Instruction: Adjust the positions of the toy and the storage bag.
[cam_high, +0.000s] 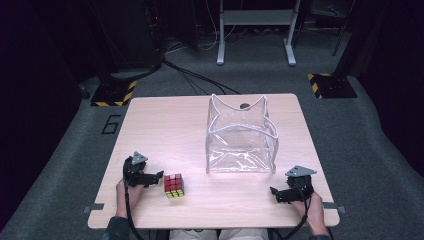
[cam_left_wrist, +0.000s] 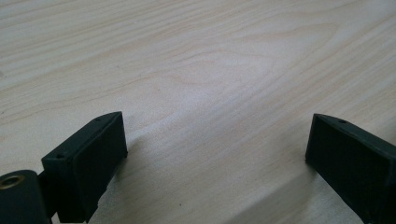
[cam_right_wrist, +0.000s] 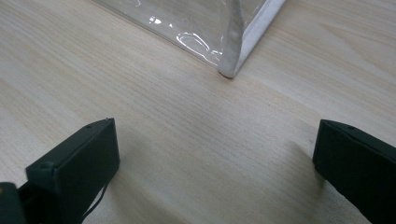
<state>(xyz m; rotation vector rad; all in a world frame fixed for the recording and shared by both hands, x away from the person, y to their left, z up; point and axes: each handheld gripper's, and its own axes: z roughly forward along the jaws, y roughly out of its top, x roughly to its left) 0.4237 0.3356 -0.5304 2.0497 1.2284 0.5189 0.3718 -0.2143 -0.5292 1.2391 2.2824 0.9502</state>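
- Left gripper (cam_high: 159, 175) low on the table (cam_high: 165, 125), jaws spread wide, nothing between them, tips aimed at the puzzle cube (cam_high: 174, 185) just beside them; looks lined up for a grab.
- Right gripper (cam_high: 273, 191) also spread and empty, resting near the front right corner of the clear bag (cam_high: 241, 137).
- Cube sits at the table's near edge, apart from the bag.
- Bag stands upright mid-table, mouth open on top, probably ready to receive the cube.
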